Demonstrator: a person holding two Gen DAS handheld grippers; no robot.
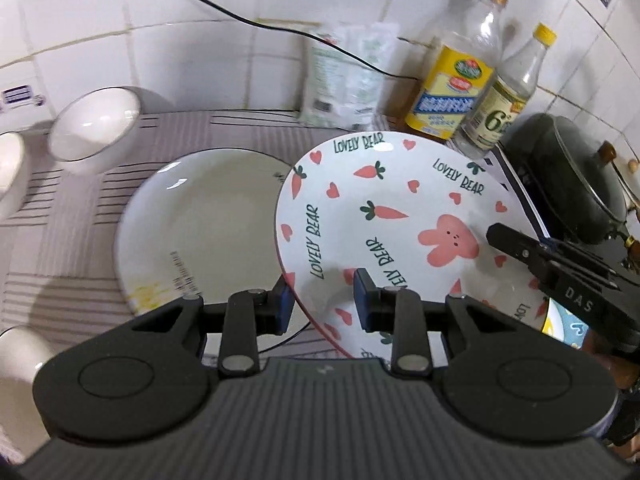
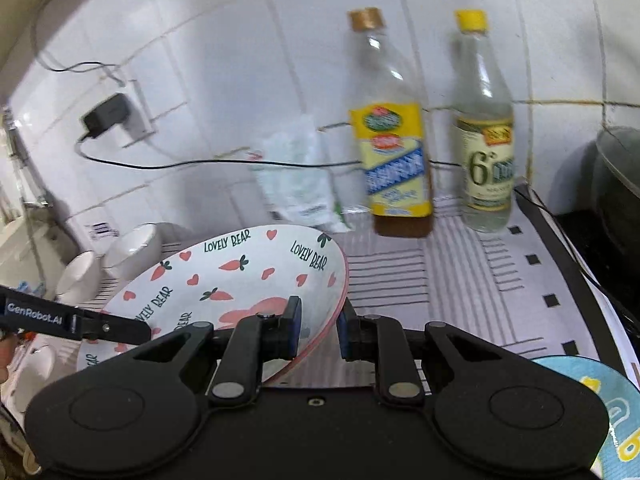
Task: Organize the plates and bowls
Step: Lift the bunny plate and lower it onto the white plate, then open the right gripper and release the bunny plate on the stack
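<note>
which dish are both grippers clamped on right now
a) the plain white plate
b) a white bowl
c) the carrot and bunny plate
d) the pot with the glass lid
c: the left gripper pinches one edge of the carrot and bunny plate and the right gripper pinches the opposite edge, while the plain white plate lies beside it on the mat.

This is a home kitchen. White ceramic wall tiles (image 2: 224, 40) back a counter under a striped grey cloth (image 2: 460, 276), where two clear glass condiment bottles with yellow labels (image 2: 394, 152) stand near a dark lidded cooking pot (image 1: 576, 176) and white ceramic bowls (image 1: 94, 124).
</note>
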